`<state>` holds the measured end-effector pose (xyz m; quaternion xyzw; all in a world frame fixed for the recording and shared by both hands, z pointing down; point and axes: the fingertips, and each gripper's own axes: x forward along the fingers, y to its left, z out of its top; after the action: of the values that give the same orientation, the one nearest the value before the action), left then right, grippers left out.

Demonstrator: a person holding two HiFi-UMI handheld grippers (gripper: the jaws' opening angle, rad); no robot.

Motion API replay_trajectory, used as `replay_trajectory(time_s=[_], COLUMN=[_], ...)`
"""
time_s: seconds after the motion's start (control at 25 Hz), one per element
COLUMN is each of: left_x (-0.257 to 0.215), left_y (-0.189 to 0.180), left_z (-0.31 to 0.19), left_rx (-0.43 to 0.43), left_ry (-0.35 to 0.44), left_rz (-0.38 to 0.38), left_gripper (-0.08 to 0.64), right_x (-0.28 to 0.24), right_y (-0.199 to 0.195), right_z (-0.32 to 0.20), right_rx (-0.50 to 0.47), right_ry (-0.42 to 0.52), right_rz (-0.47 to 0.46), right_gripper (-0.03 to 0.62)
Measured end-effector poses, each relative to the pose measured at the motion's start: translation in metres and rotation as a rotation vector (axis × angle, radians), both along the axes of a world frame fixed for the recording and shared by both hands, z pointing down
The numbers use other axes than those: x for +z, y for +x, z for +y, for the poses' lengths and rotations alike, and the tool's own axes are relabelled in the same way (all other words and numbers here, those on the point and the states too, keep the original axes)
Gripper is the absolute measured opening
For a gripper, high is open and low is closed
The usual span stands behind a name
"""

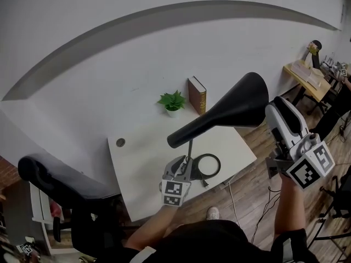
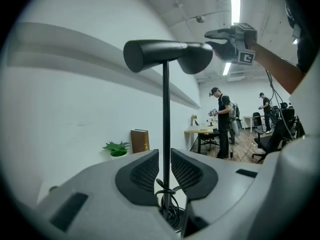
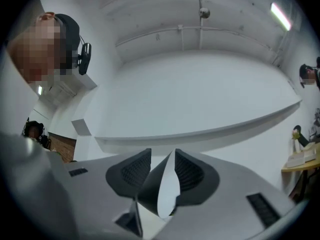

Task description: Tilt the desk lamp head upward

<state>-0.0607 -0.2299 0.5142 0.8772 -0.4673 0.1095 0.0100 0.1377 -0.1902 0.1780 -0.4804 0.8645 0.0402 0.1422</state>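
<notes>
Desk lamp head (image 1: 225,111) angled upward. Left gripper (image 1: 186,166) jaws slack around the stem (image 2: 165,124); right gripper (image 1: 270,109) jaws parted, loose at the head's rim. Tilt seemingly complete; withdrawal remains.

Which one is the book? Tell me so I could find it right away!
Look at the white desk against the white wall. At its back edge, right of the small green potted plant, stands the brown hardcover book. It is the only tall, flat, brown thing there.
</notes>
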Motion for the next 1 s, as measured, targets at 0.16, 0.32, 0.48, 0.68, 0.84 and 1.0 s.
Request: replay_trajectory(time_s=[0.16, 0.32, 0.48, 0.68, 0.84, 1.0], left_x=[-0.013, -0.017, -0.018, -0.013, -0.009, -0.006], left_y=[-0.015, -0.029, -0.034, -0.035, -0.039, -0.04], left_z=[0.014, 0.022, 0.031, 0.042, 0.044, 0.048], left_rx=[-0.034, -0.061, -0.052, -0.029, -0.041, -0.035], left_ry=[0.012, 0.004, 0.01, -0.008, -0.027, -0.036], left_rz=[0.041, 0.066, 0.1, 0.124, 0.128, 0.131], left_gripper=[0.066, 0.06, 0.054, 0.051, 0.043, 0.038], right_x=[0.021, 0.088, 0.176, 0.255, 0.289, 0.305], right_y=[0.023, 0.033, 0.022, 0.001, -0.025, -0.034], right_z=[0.017, 0.01, 0.008, 0.017, 0.016, 0.016], right_rx=[0.092, 0.146, 0.155, 0.179, 0.177, 0.166], right_ry=[0.025, -0.117, -0.315, -0.461, -0.476, -0.489], right_rz=[-0.021, -0.002, -0.008, -0.036, 0.051, 0.111], right_gripper=[0.121, 0.081, 0.01, 0.0, 0.0, 0.0])
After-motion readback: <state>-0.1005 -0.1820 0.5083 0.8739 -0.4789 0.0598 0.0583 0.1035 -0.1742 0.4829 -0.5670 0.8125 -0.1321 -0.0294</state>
